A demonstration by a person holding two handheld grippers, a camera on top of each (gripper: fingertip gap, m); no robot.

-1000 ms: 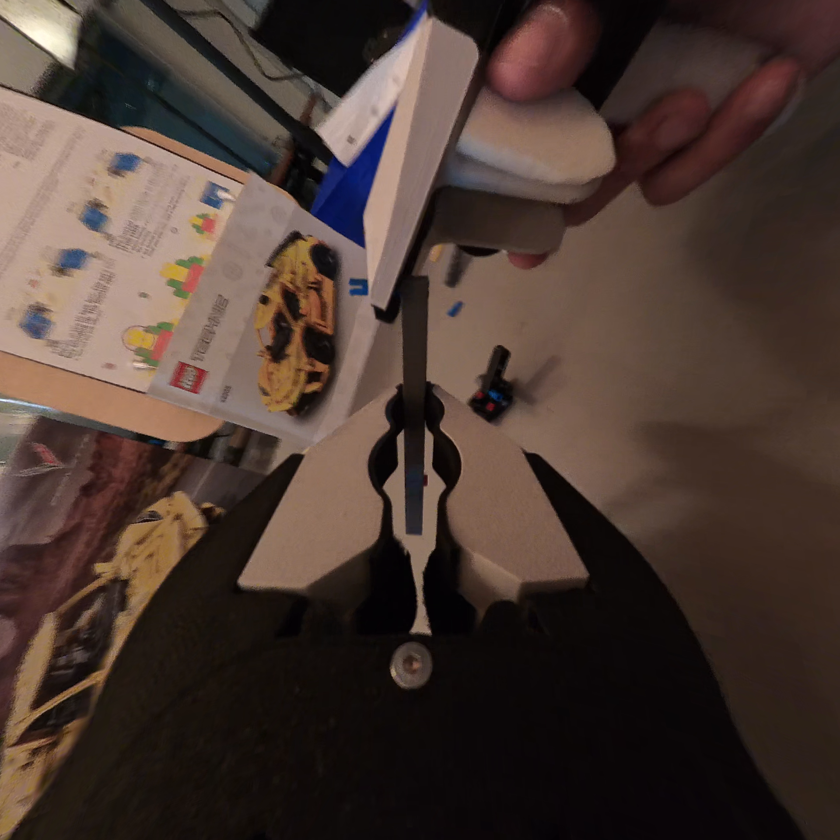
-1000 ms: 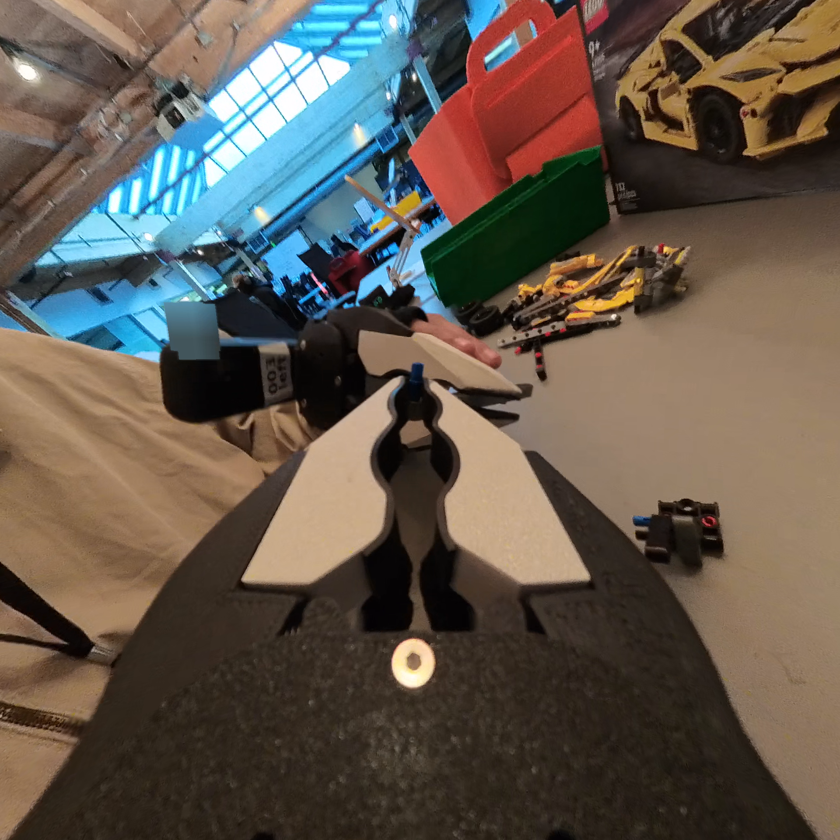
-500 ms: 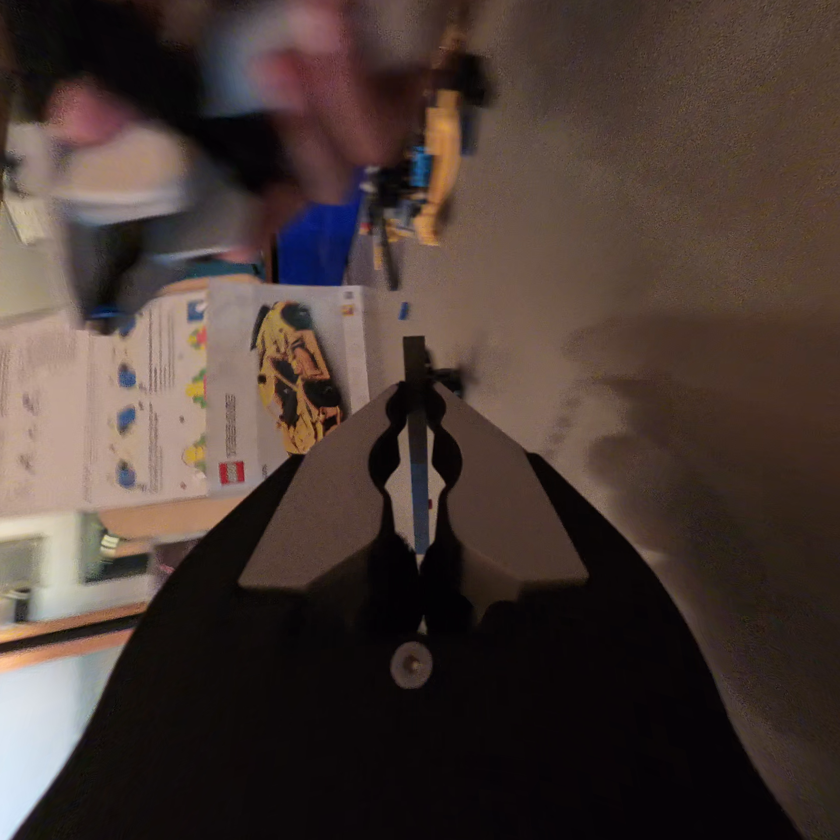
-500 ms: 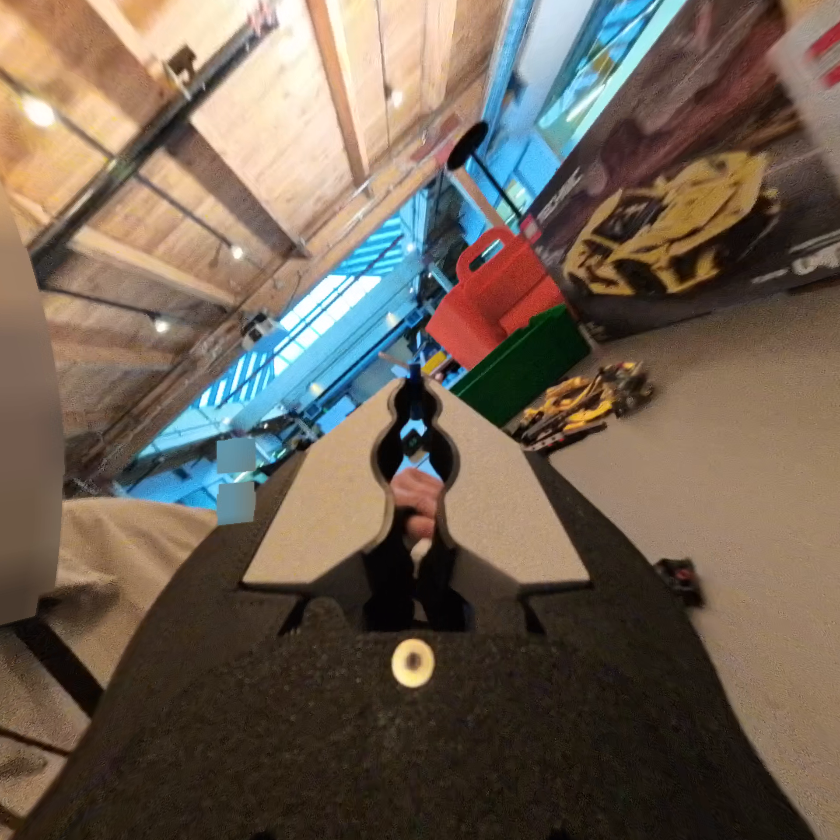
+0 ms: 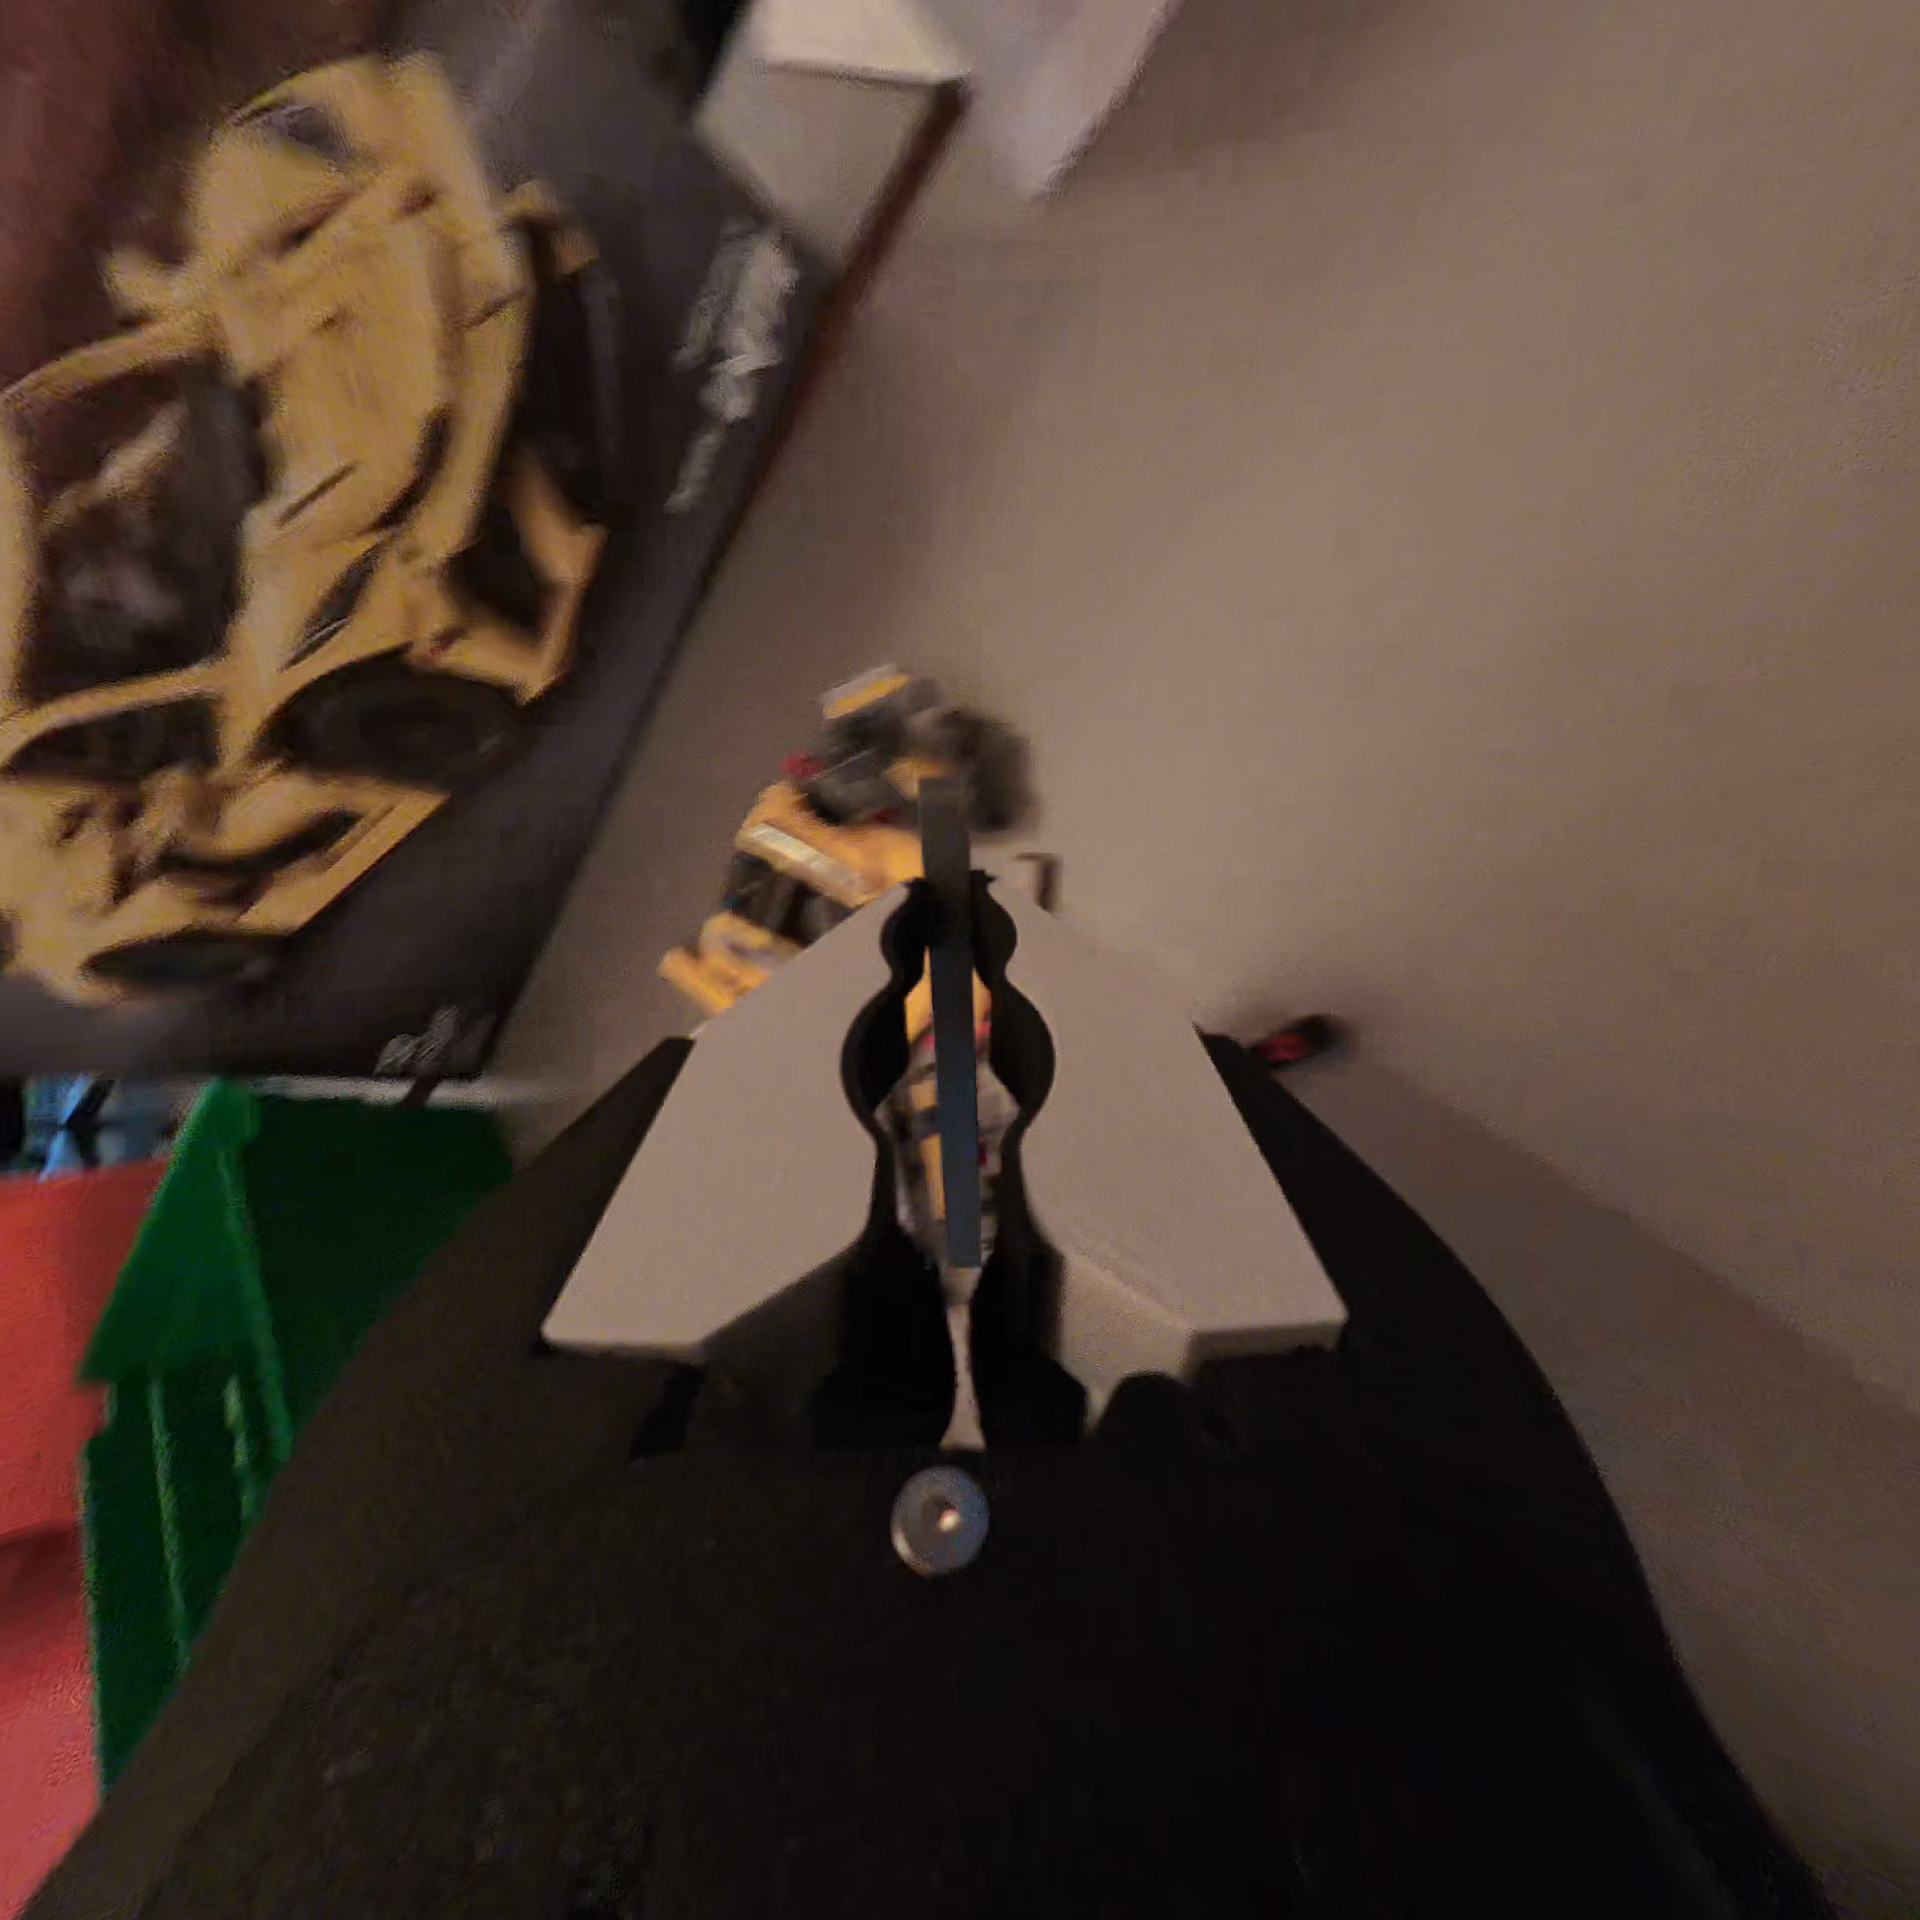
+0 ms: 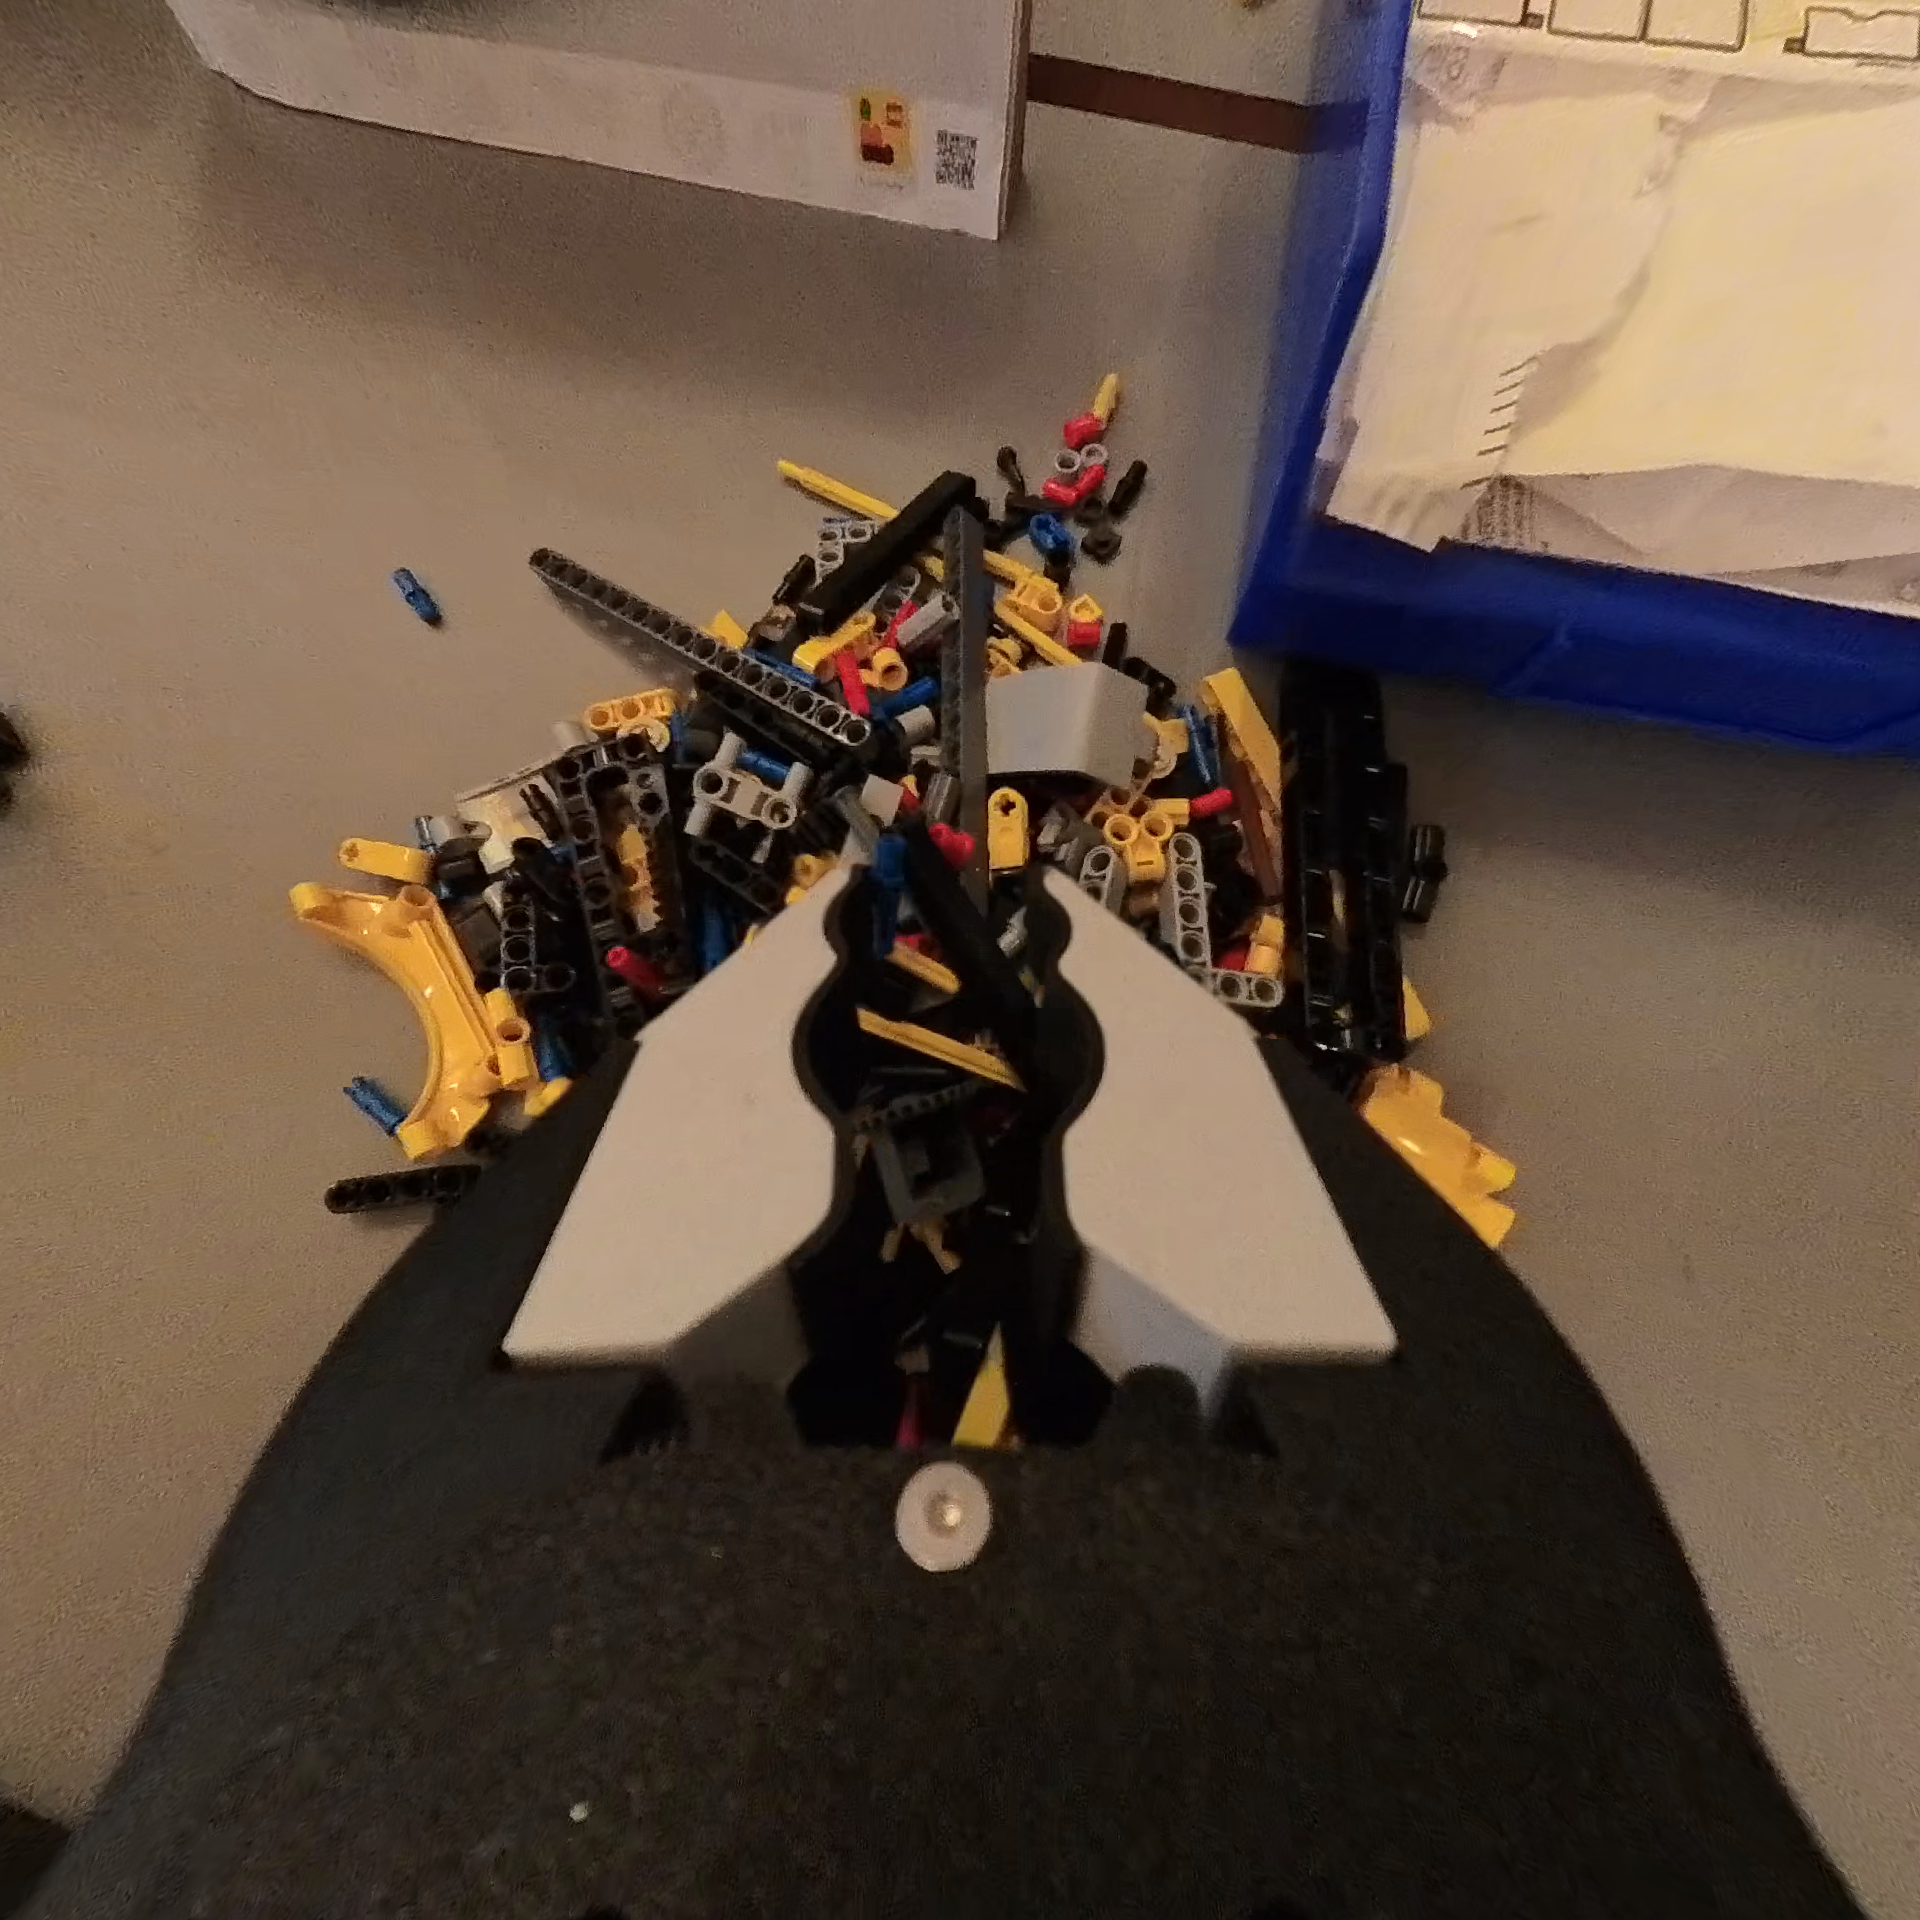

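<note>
Both cameras had swung since half a second earlier: the left one turned off the instruction sheets toward the big box, and the right one dropped from the ceiling to a pile of parts.

Left wrist view: the left gripper point(image 5: 948, 894) was pinching one thin grey beam point(image 5: 951, 1029) edge-on, its jaws pressed against it, the beam's end poking past the tips. Beyond lay one blurred heap of yellow and black pieces point(image 5: 831, 842) on the grey table point(image 5: 1455, 520). One large box printed with a yellow car point(image 5: 312, 499) stood at the left, with one green bin point(image 5: 208, 1299) and one red container point(image 5: 52, 1455) below it. One small red-and-black piece point(image 5: 1294, 1039) lay just right of the gripper.

Right wrist view: the right gripper point(image 6: 948, 894) hung over one pile of loose parts point(image 6: 883, 748), its jaws spread a little, nothing visibly pinched between them. One long dark beam point(image 6: 966, 675) ran up out of the pile from near the tips; whether it touched them I could not tell. Two yellow curved arch pieces showed, one at the pile's left point(image 6: 416, 977) and one at its right point(image 6: 1444, 1153). One blue pin point(image 6: 418, 594) lay apart at the left. One blue tray point(image 6: 1340, 416) holding crumpled white paper point(image 6: 1662, 312) sat at the right, and one white box point(image 6: 623, 114) at the top.
</note>
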